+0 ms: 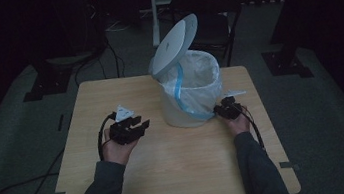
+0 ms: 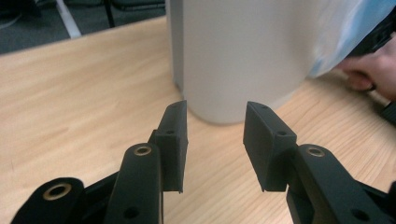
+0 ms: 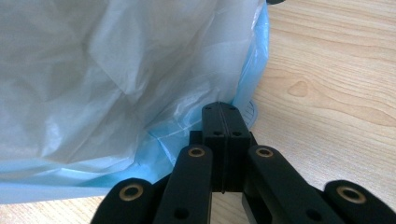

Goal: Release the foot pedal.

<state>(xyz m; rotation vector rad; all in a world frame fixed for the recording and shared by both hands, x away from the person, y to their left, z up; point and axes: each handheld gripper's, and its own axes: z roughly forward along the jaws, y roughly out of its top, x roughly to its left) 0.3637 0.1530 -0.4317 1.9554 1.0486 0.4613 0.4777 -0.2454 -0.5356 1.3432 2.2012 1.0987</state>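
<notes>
Reaching in from the near edge of the wooden worktop (image 1: pixel 170 178), the person's two forearms in dark sleeves each carry a gripper. Left gripper (image 1: pixel 136 128) sits w/ its jaws spread apart & nothing between them, a grey three-cornered plate (image 1: pixel 122 112) on top and a black cable (image 1: pixel 26 189) looping off the worktop's left side to the floor. In the left gripper view that gripper (image 2: pixel 215 135) points at the lower wall of the bin (image 2: pixel 243 51), near but not touching; the other hand (image 2: pixel 373 70) shows at far right. Right gripper (image 1: pixel 221 108) is at the bin's right side, against the liner; in the right gripper view its jaws (image 3: pixel 225 140) are pressed flat together right at the liner's blue edge (image 3: pixel 254 60), tho whether any film is pinched between them can't be told. Past the hands, approx. mid-worktop toward the far edge, stands the white bin (image 1: pixel 182 113), fitted w/ a thin white plastic liner (image 1: pixel 202 70) folded over the rim, a blue drawstring band (image 1: pixel 179 88) hanging down its front. Its round lid (image 1: pixel 173 44) is hinged up, tilted back-left. Beyond the worktop, a dark folding chair (image 1: pixel 207 16) & dim floor.
</notes>
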